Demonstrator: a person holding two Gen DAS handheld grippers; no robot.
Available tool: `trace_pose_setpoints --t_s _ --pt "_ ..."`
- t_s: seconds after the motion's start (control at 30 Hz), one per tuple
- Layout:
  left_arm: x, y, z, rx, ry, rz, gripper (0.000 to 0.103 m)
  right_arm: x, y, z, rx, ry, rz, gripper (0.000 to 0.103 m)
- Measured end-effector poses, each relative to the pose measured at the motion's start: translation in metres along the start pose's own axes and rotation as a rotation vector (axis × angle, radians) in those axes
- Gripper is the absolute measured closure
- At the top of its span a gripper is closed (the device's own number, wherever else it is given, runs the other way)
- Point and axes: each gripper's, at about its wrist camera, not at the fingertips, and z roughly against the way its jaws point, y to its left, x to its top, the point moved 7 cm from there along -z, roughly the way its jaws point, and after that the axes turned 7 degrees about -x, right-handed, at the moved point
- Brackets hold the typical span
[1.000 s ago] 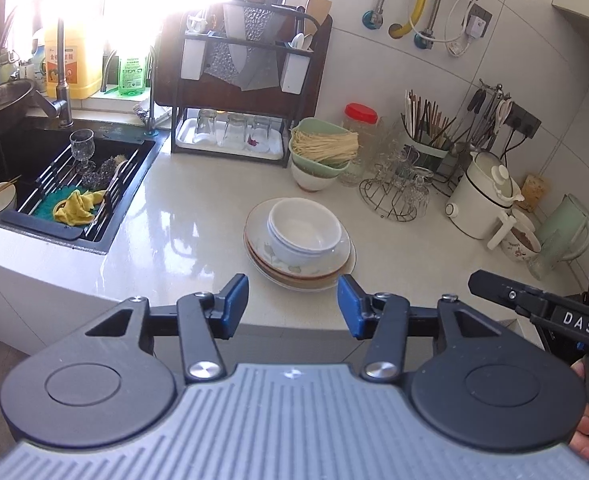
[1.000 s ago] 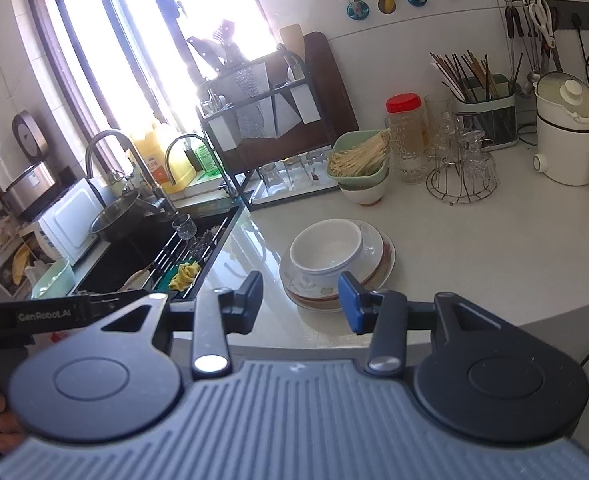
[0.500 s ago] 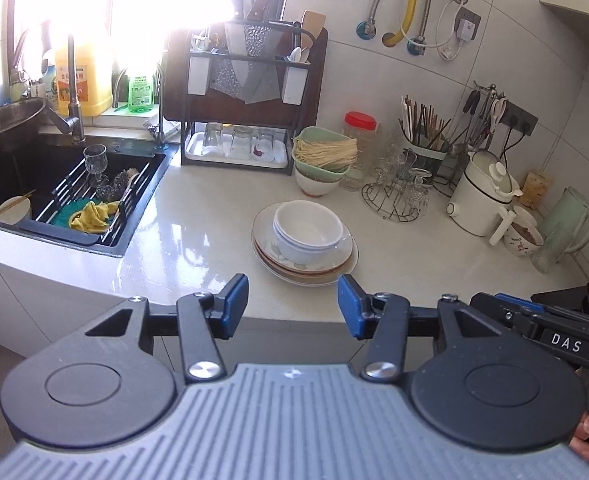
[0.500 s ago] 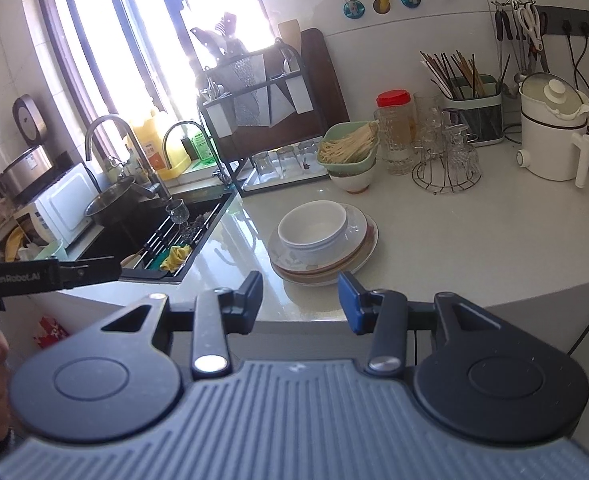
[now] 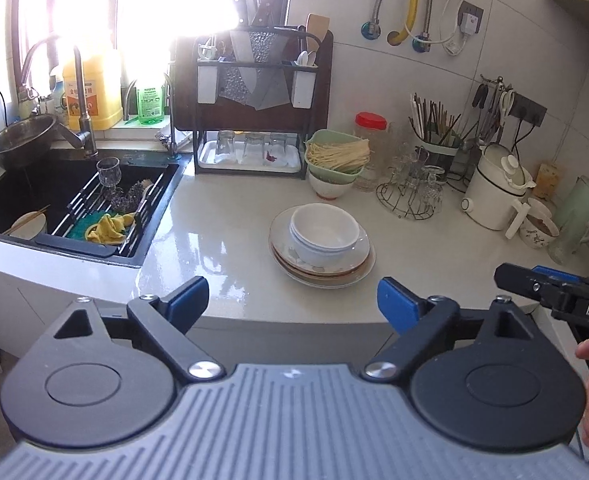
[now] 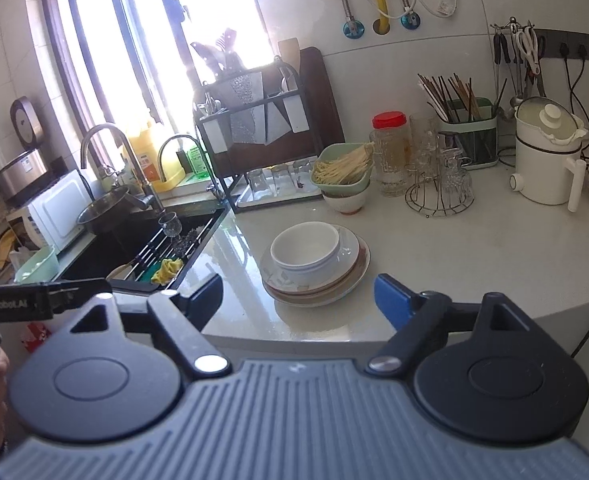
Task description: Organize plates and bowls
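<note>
Left wrist view: the left claw [image 5: 293,296] hangs spread wide and holds nothing, short of the worktop [image 5: 222,240] edge. Straight ahead of it, well apart, white bowls [image 5: 324,232], at least two nested, sit on a stack of plates [image 5: 326,266] whose rims are not aligned. Ahead and to its right, the right claw [image 5: 534,284] enters the frame; from here its jaws cannot be judged. Right wrist view: the right claw [image 6: 298,296] is likewise spread and empty, with the same bowls [image 6: 306,250] and plates [image 6: 318,280] just beyond its fingertips. Farther ahead stands a green bowl of noodles [image 6: 344,170] on a smaller bowl, and a wire rack of glasses [image 6: 440,192] ahead to the right.

The single pile fits either crockery already gathered or crockery awaiting sorting. Risks from here: glazed rims offer the blue pads little friction, so a one-sided pinch on a bowl wall may slip or drag its nested partner; a push on the uneven plate stack may slide it across the glossy worktop; a wide swing may strike the glasses.
</note>
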Motion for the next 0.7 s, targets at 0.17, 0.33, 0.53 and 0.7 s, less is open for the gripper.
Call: trace_pose_setpoints --t_s 0.17,0.33,0.53,0.7 --pt "-0.004 0.0026 -0.0019 0.009 0.035 0.002 0.005 0.0008 -0.0021 0.0018 -0.037 -0.002 0.011 0.019" --pt "-0.0052 0.0021 -0.0024 0.011 0.045 0.004 0.004 -0.0014 -0.0023 0.0023 -0.043 0.009 0.004 0.019" --pt "-0.0062 -0.0014 0.0012 0.006 0.042 0.011 0.004 0.0006 -0.0047 0.0059 -0.068 -0.011 -0.005 0.019" --pt "-0.0032 -0.0007 0.0017 0.002 0.038 0.013 0.004 0.0009 -0.0064 0.0046 -0.101 -0.016 0.009 0.008"
